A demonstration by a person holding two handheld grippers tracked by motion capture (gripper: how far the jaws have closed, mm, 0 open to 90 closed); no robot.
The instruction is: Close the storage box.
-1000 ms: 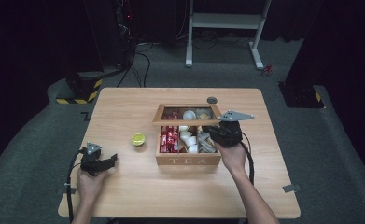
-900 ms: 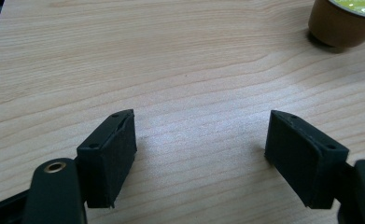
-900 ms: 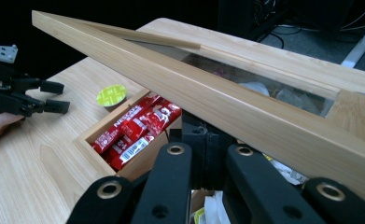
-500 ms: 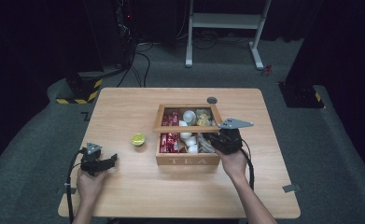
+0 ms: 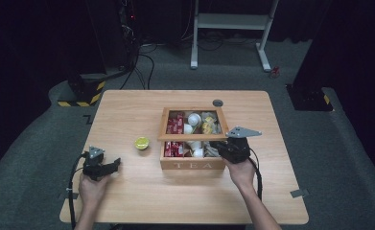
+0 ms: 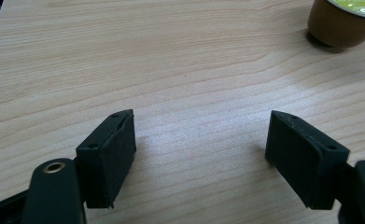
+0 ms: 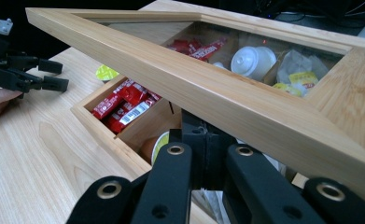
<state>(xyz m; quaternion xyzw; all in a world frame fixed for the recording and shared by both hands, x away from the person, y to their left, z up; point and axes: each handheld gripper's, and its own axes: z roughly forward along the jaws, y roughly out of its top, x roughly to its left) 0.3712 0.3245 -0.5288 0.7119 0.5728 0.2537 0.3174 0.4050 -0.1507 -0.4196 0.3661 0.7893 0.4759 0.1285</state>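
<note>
Right gripper [image 7: 203, 154] jaws pinched shut on the glass-paned wooden lid [image 7: 194, 79] of the wooden TEA box [image 5: 193, 164], mid-table, lid half-lowered; left gripper [image 6: 199, 154] jaws apart, empty, resting. Next likely: ease lid flat, then release

We see the table [image 5: 127, 115] brightly lit from above amid dark surroundings, the high view soft, close-ups sharper

black two-jaw grippers [image 5: 109, 166] — brass-ringed pivots, grey plate, trailing black cables.
</note>
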